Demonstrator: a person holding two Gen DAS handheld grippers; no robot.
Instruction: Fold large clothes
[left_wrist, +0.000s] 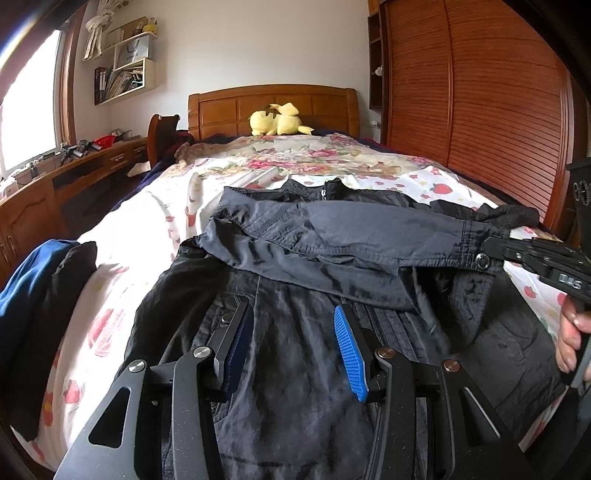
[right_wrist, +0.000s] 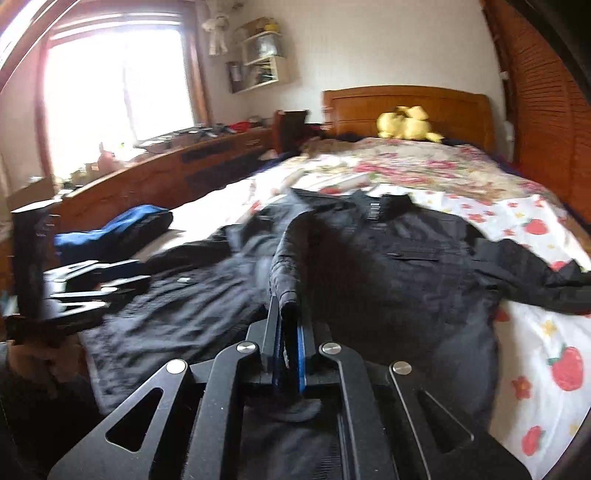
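Observation:
A large black jacket (left_wrist: 306, 354) lies front up on the bed, collar toward the headboard. One sleeve (left_wrist: 351, 236) is drawn across the chest. My right gripper (left_wrist: 493, 247) is shut on that sleeve's cuff (left_wrist: 476, 243) at the right; in the right wrist view the gripper (right_wrist: 288, 314) pinches the cuff (right_wrist: 284, 284). My left gripper (left_wrist: 291, 317) is open and empty, low over the jacket's lower front, and shows at the left of the right wrist view (right_wrist: 122, 273).
The bed has a floral sheet (left_wrist: 147, 295) and a yellow plush toy (left_wrist: 277, 120) by the wooden headboard. Blue and black clothes (left_wrist: 40, 288) are piled at the left edge. A wooden desk (left_wrist: 55, 184) runs along the left, a slatted wardrobe (left_wrist: 480, 110) along the right.

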